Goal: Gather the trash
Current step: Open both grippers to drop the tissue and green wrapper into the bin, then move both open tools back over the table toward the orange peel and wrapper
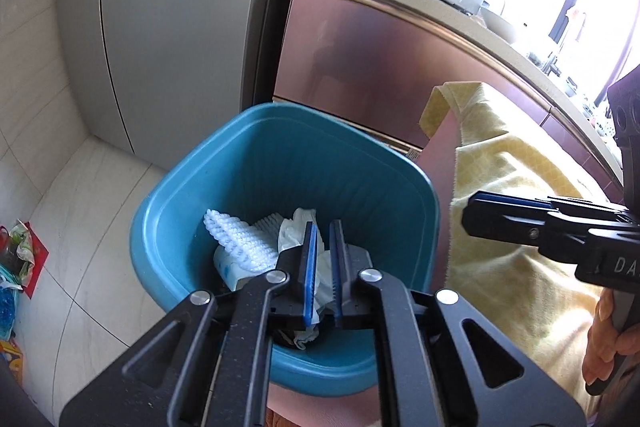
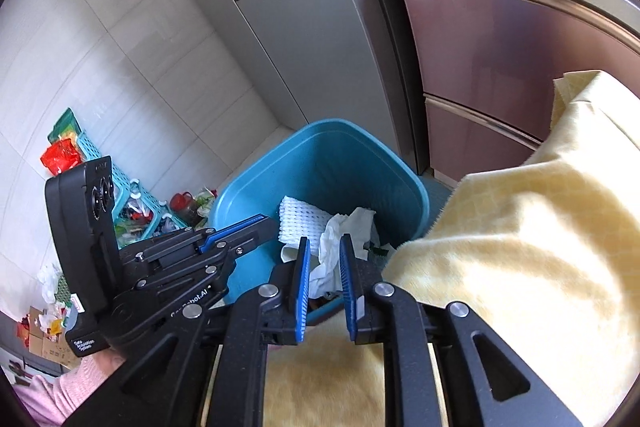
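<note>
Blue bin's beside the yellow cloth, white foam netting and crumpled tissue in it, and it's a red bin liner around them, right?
No liner shows: in the left wrist view the blue bin is bare inside. The white foam netting and crumpled tissue lie in it, beside the yellow cloth.

Both grippers point steeply downward side by side, the left gripper (image 1: 325, 259) with its blue-padded jaws parted by a narrow gap, the right gripper (image 2: 325, 279) slightly wider, each held from behind by a hand (image 1: 608, 343).

Black tongs (image 2: 325, 281), blue pads; seemingly pink sleeve (image 2: 68, 393).
</note>
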Motion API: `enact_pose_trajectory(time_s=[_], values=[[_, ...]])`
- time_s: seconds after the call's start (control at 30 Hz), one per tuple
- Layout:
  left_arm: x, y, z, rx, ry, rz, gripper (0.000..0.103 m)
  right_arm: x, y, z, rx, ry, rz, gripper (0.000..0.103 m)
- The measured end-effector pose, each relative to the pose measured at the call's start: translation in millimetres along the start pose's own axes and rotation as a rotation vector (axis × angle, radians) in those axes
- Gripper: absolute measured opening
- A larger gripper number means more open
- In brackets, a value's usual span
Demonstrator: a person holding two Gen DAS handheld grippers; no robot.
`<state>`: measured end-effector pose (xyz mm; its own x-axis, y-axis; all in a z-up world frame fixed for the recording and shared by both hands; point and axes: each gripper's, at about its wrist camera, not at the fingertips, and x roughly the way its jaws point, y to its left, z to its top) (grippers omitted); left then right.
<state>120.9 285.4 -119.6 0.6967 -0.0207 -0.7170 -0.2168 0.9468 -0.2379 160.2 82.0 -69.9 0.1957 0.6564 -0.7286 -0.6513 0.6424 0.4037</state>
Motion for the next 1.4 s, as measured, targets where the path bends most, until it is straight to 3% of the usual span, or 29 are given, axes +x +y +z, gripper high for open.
enact_pose_trajectory(time_s=[0.3,0.57,1.0,1.4], values=[[-62.7,-47.5,1.8,0.131,-0.149,-0.024,0.028,-62.9,-11.5,-20.8,0.017,-0.127,0.028,0.023],[-99.7,-121.8,-8.1,0.286,-0.2,-0.162,0.04,-131.7,-37.0,-58.2,0.069,-0.24,-0.021,0.027],[-92.6,-266.1,-45.3,0.498,-0.092,-0.401,0.046,-234.2,-124.6,-137.2,0.281,-0.377,-0.234,0.029],[-46.5,-359.6,-52.3,0.593,0.037,-0.489,0.046,-292.8,-193.7,-190.6,0.446,-0.459,-0.377,0.03]])
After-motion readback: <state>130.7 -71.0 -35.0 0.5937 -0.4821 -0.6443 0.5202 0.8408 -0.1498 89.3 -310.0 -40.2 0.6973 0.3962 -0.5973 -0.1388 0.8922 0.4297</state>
